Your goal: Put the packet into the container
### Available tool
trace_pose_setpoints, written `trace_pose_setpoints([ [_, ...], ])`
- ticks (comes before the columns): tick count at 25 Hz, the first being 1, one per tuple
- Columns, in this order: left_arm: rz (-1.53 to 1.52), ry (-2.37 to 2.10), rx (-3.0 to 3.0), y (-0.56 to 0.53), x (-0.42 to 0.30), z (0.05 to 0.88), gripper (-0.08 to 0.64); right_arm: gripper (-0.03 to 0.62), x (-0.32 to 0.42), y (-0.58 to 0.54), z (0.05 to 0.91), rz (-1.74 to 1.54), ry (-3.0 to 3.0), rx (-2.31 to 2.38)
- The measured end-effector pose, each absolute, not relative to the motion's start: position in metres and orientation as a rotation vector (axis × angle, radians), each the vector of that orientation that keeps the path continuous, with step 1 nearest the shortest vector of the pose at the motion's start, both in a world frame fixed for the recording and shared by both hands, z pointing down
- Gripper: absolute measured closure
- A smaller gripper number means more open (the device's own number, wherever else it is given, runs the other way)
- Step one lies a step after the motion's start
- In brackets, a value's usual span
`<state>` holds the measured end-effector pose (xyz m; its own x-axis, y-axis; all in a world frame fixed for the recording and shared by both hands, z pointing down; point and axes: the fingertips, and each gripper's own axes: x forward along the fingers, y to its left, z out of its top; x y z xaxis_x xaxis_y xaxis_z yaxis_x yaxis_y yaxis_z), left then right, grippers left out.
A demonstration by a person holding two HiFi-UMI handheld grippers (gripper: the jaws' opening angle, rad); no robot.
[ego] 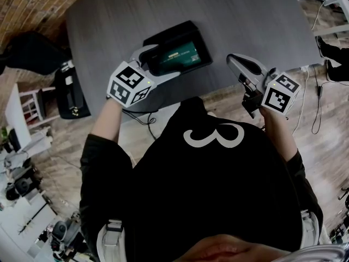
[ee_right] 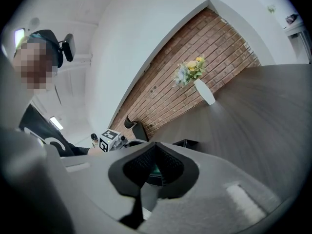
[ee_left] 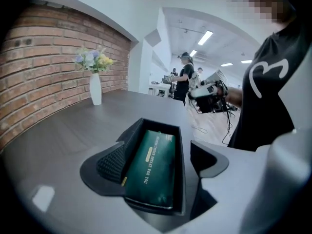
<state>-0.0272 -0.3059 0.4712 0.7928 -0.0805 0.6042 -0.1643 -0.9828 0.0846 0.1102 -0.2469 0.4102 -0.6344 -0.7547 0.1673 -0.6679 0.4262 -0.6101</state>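
Green packet (ego: 177, 56) is laid flat inside the black container (ego: 172, 33) on the grey table (ego: 120, 21). Left gripper (ee_left: 158, 155) is reached forward, jaws spread wide either side of the container, nothing squeezed. Right gripper (ee_right: 155, 165) is held off to the side, pressed together, empty.

We wear a black sleeved top (ego: 218, 201) bearing a large white 3 (ego: 214, 136). Our left gripper (ego: 161, 64) and right gripper (ego: 234, 61) are pale grey, each with a white cube (ego: 129, 83) of black square markers and dark textured pads (ee_left: 112, 162).
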Motion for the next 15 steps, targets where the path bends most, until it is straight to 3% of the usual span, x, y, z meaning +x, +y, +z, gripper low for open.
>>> trace_pose_setpoints([
  [4, 0.765, -0.398, 2.817, -0.317, -0.030, 0.440, 0.247, 0.591, 0.109, -0.244, 0.396, -0.925, 2.556, -1.238],
  [10, 0.514, -0.652, 2.770, -0.311, -0.037, 0.386, 0.402, 0.591, 0.098, -0.235, 0.370, -0.766, 2.672, -1.214],
  [15, 0.372, -0.695, 2.784, -0.277, -0.033, 0.351, 0.486, 0.591, 0.085, -0.226, 0.348, -0.638, 2.764, -1.162],
])
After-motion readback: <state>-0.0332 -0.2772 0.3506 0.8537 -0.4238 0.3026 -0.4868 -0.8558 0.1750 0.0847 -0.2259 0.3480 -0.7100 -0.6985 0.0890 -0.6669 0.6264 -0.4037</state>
